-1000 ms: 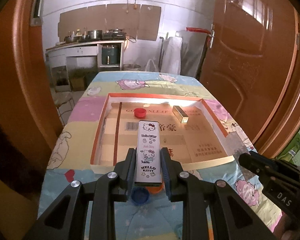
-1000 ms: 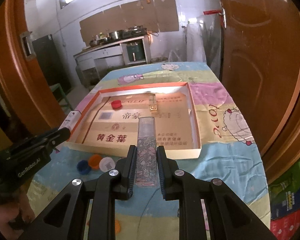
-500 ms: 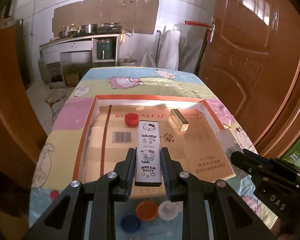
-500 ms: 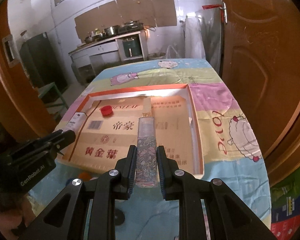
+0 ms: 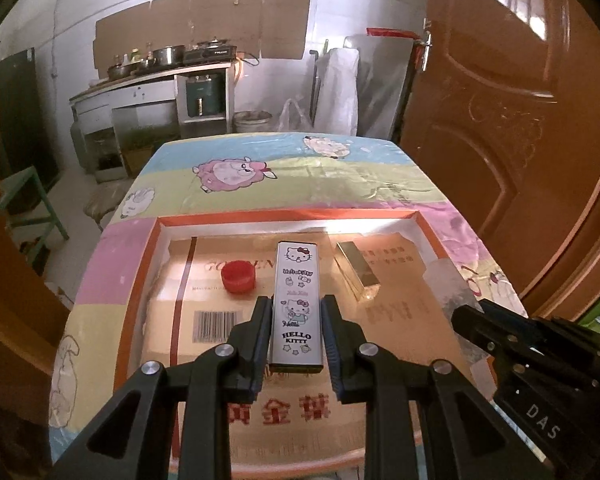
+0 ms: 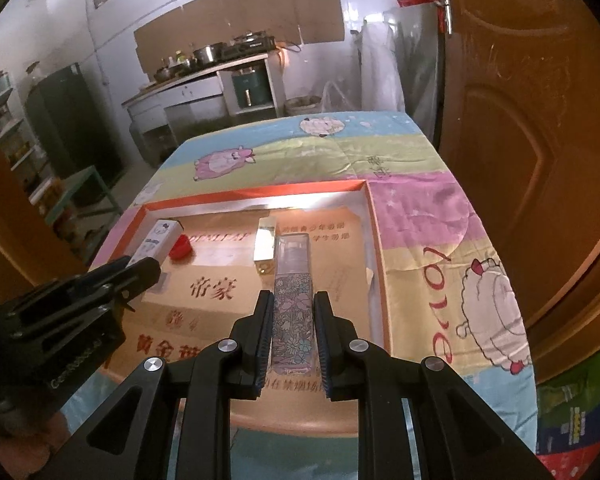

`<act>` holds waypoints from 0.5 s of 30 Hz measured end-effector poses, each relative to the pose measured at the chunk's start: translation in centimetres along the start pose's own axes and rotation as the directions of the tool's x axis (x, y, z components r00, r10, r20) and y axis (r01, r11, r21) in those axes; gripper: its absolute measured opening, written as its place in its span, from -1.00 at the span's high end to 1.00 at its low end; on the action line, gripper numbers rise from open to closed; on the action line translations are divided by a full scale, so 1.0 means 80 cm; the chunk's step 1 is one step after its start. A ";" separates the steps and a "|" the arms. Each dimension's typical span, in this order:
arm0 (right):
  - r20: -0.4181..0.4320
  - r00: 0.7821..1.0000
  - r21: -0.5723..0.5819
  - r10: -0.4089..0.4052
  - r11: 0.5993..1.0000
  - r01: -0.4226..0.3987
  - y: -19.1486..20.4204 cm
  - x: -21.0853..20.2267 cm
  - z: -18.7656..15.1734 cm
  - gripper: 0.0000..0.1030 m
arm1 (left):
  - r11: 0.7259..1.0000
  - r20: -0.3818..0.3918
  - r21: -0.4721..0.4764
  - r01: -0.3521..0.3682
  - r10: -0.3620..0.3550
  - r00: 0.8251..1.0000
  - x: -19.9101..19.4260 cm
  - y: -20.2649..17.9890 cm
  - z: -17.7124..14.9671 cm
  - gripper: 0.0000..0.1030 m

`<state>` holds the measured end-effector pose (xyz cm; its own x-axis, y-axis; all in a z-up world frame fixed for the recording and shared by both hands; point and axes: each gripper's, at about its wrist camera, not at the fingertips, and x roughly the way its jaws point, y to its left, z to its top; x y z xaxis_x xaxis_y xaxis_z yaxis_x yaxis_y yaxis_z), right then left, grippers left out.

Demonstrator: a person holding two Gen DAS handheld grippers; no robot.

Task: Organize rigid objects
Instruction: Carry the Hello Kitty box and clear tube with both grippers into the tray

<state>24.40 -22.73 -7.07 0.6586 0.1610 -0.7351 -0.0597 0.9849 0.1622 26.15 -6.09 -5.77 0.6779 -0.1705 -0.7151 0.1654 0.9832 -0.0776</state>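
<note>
Counter [image 5: 340,184] covered with a pastel cartoon-sheep cloth; brown door along its right side.

Shallow cardboard tray [image 5: 288,213] with orange rim lies on the near half of the counter, printed cardboard as its floor.

Left gripper [image 5: 296,334] over the tray, pointing down and away; jaws clamped on a white Hello Kitty case [image 5: 297,304], held lengthwise, far end sticking out past the fingertips. Case is above the tray floor, left of centre.

Right gripper [image 6: 293,330] also over the tray, to the right of the left one; jaws clamped on a slim floral-print bottle with a clear cap [image 6: 293,300], cap end pointing away. Bottle sits above the tray's middle.

Gold rectangular box [image 5: 358,268] rests on the tray floor, far right of the Hello Kitty case, not touching it. In the right wrist view it lies just beyond and left of the bottle cap.

Red bottle cap [image 5: 238,277] on the tray floor, left of the case, apart from it.
</note>
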 end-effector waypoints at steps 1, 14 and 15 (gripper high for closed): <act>-0.004 1.000 -0.001 0.000 1.000 0.000 -0.002 0.004 0.002 0.59 | 1.000 -0.002 -0.002 -0.003 0.003 1.000 0.003 0.000 0.002 0.51; -0.042 0.999 -0.013 -0.009 1.000 0.008 -0.020 0.051 0.034 0.59 | 1.000 -0.063 -0.011 0.006 -0.007 0.998 0.058 -0.002 0.024 0.51; -0.047 0.999 -0.014 -0.010 1.000 0.009 -0.020 0.056 0.037 0.59 | 1.000 -0.066 -0.010 0.006 -0.006 0.998 0.061 -0.002 0.024 0.51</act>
<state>29.63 -23.80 -8.66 0.6229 0.1539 -0.7670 -0.0637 0.9872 0.1463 30.83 -7.22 -7.88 0.6277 -0.1721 -0.7592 0.1621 0.9828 -0.0887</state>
